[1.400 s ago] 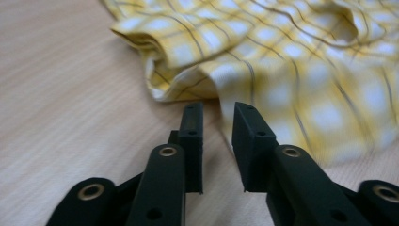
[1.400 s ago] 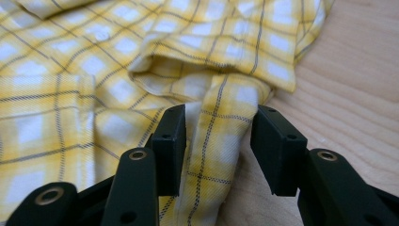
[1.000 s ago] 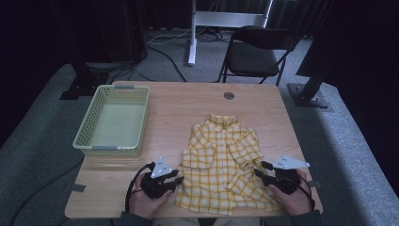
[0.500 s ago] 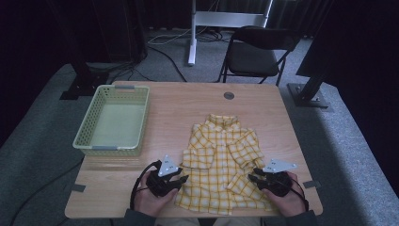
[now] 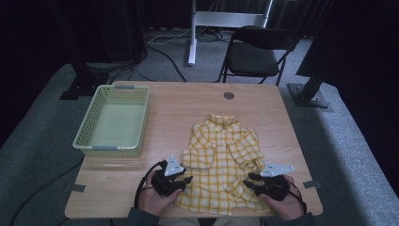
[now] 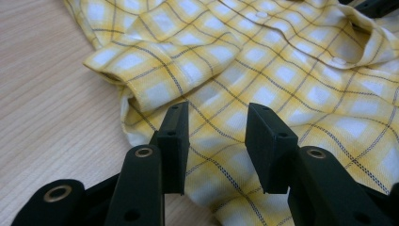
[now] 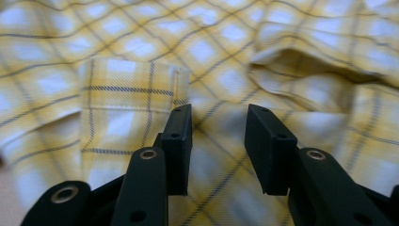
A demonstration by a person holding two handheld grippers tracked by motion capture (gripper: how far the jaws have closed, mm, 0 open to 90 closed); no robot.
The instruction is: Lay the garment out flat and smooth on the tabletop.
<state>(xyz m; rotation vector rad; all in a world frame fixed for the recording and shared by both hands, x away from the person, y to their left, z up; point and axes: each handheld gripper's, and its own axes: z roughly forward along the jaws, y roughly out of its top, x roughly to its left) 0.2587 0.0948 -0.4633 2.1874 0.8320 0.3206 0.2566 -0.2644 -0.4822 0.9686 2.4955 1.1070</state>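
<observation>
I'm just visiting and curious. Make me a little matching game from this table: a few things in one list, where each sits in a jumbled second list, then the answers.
Things:
1. basket
2. shirt
3. left claw
4. chair

Places:
A. on the floor beyond the far edge of the table
B. at the near left corner of the yellow checked cloth
C. on the left part of the table, pale green
D. spread flat on the right half of the table, collar pointing away

Pairs: 1-C, 2-D, 3-B, 4-A
</observation>
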